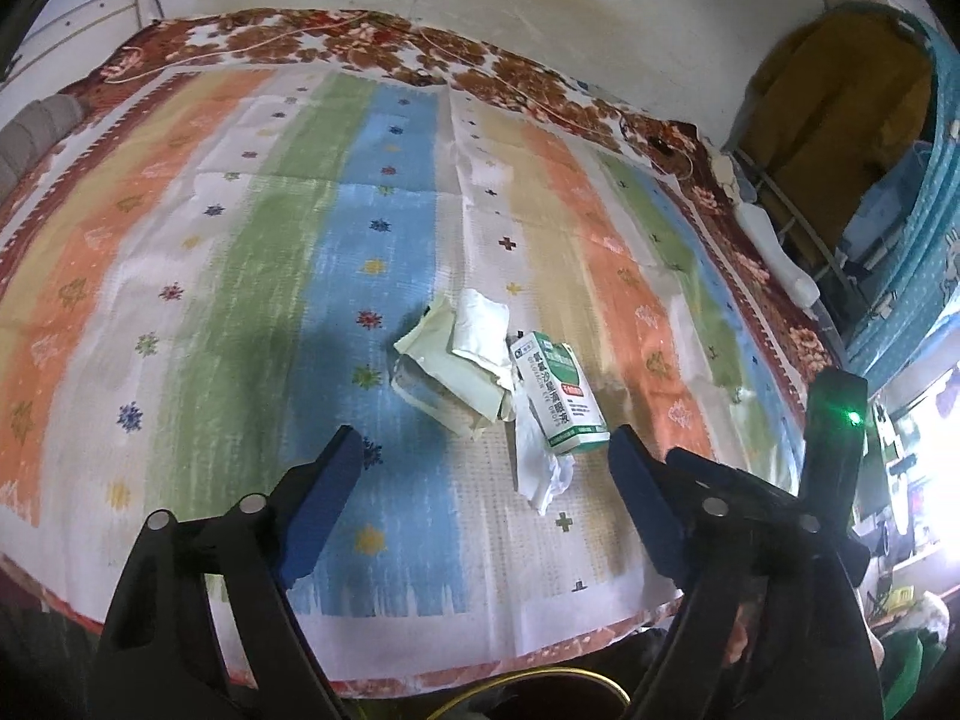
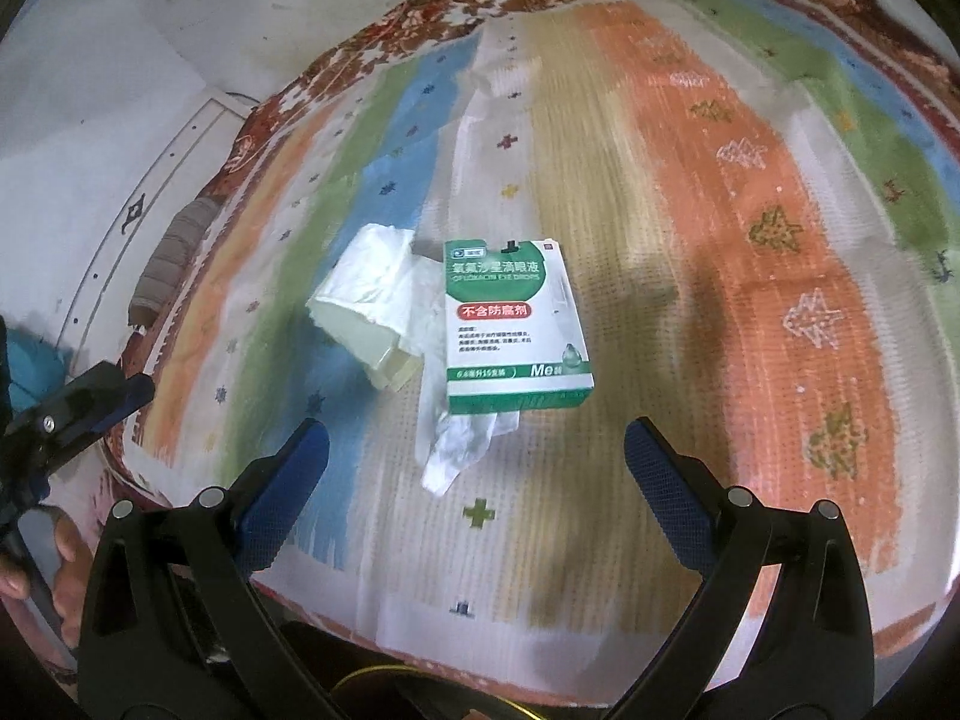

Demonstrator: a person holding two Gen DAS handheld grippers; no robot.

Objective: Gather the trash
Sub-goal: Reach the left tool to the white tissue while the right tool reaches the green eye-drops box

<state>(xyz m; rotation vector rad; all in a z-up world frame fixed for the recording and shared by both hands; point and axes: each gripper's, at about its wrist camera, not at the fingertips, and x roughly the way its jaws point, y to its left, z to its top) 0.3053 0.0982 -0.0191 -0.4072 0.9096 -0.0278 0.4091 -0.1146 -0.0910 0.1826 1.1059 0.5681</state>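
Observation:
A small pile of trash lies on the striped bedcover (image 1: pixel 240 252). Its parts are a green-and-white eye-drop box (image 1: pixel 561 390) (image 2: pixel 515 324), a pale folded paper packet (image 1: pixel 453 354) (image 2: pixel 366 312) and a crumpled white tissue (image 1: pixel 540 468) (image 2: pixel 462 444) under the box. My left gripper (image 1: pixel 486 459) hovers just short of the pile, jaws wide apart with nothing between them. My right gripper (image 2: pixel 477 450) also stands open, its blue pads either side of the tissue's near end without touching it. The other gripper shows at each view's edge (image 1: pixel 837 420) (image 2: pixel 78 414).
The bed's front edge (image 2: pixel 480 630) runs just below the grippers. A floral blanket (image 1: pixel 360 39) borders the cover against the wall. A shelf with clothes and a blue patterned cloth (image 1: pixel 900 252) stands at the right. A hand (image 2: pixel 36 564) grips the left tool.

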